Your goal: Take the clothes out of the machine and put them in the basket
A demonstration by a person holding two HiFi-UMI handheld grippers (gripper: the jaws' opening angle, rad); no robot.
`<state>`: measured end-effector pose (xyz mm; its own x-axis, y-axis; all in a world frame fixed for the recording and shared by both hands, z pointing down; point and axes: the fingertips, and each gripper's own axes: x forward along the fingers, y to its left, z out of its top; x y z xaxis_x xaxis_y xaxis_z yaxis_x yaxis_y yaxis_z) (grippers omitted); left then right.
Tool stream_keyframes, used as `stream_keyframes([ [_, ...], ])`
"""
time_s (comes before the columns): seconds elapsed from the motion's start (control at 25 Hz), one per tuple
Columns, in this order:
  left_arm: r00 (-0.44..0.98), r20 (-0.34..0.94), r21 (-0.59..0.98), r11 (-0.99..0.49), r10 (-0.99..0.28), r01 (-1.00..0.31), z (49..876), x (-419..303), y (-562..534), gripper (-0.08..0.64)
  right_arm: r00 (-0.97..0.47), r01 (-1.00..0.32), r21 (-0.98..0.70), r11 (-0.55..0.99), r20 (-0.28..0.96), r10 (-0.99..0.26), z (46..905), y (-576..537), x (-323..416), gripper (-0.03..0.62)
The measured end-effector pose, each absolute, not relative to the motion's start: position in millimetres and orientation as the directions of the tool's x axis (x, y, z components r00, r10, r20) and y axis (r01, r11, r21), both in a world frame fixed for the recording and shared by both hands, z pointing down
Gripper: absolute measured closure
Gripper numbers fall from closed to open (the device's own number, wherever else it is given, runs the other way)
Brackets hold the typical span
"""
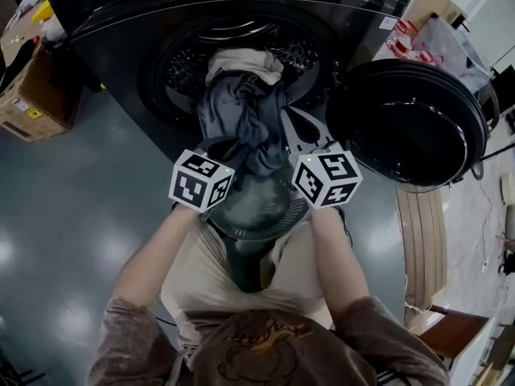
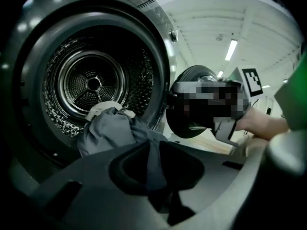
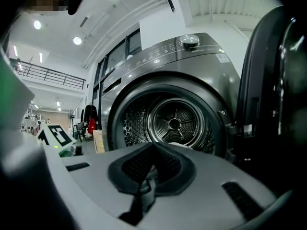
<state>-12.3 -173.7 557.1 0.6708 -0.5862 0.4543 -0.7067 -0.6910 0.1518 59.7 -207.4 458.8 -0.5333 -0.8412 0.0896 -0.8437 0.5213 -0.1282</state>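
Step in hand: hauling grey garment (image 1: 241, 123) out of machine (image 1: 121, 47). Centre of head view, draped over the lip of drum (image 2: 91, 83), lower end hanging toward the grippers. Clenched on a grey fold: left gripper (image 2: 152, 169). Also clamped on cloth, a thin pale strip between the pads: right gripper (image 3: 146, 176). Riding on top at the drum mouth: cream cloth (image 1: 241, 64). Nothing else seen inside the drum. Next: pull back and down until the tail clears the lip, then release over basket (image 1: 257, 209), probably the round dark tub at lower centre, seemingly empty, view murky. Swung open at right: door (image 1: 410, 127).
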Motion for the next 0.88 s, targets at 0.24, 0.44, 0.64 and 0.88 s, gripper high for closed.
stream_keyframes([
  [0.24,0.732,0.448,0.187,-0.747,-0.513,-0.638,549,2,-126,0.491,-0.532,-0.845,-0.120,0.521,0.090,-0.842,459,-209,53,0.594],
  [0.44,0.776,0.441,0.239,-0.775,-0.451,-0.586,543,14,-95,0.491,-0.527,-0.849,-0.114,0.516,0.095,-0.845,460,-209,55,0.594],
  [0.64,0.772,0.450,0.245,-0.770,-0.448,-0.589,548,11,-88,0.485,-0.524,-0.850,-0.122,0.513,0.088,-0.847,459,-209,53,0.594],
  [0.88,0.716,0.384,0.140,-0.730,-0.582,-0.669,533,-14,-116,0.351,-0.529,-0.847,-0.119,0.518,0.082,-0.845,456,-207,50,0.594],
])
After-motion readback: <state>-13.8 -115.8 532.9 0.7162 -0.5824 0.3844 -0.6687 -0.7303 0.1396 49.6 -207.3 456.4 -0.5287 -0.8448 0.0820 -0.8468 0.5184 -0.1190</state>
